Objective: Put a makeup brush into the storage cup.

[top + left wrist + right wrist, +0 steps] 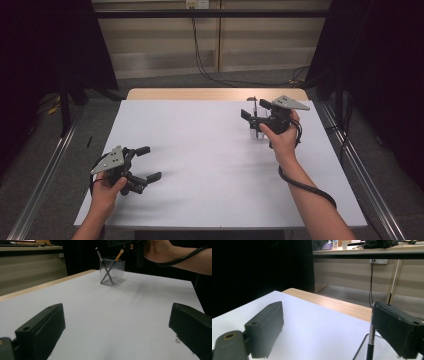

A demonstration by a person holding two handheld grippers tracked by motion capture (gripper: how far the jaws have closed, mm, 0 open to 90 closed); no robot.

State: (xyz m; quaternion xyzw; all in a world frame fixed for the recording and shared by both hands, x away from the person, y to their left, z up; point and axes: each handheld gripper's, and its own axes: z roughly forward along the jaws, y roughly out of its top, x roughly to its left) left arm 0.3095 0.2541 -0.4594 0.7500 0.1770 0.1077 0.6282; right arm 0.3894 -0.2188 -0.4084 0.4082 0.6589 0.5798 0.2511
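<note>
Toward the table's far right stands a clear square-walled plastic holder [112,271] with two slim crossed brushes [108,267] leaning inside. Just above it hangs the right gripper [255,114], jaws spread, empty. Well apart, the left gripper [147,164] gapes wide, empty, over matte white tabletop [210,160].

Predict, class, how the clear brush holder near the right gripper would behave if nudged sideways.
The clear holder looks thin-walled and light, so it would probably slide on the smooth white table. The two brushes cross and lean above its rim, so a high push might tip it.
</note>
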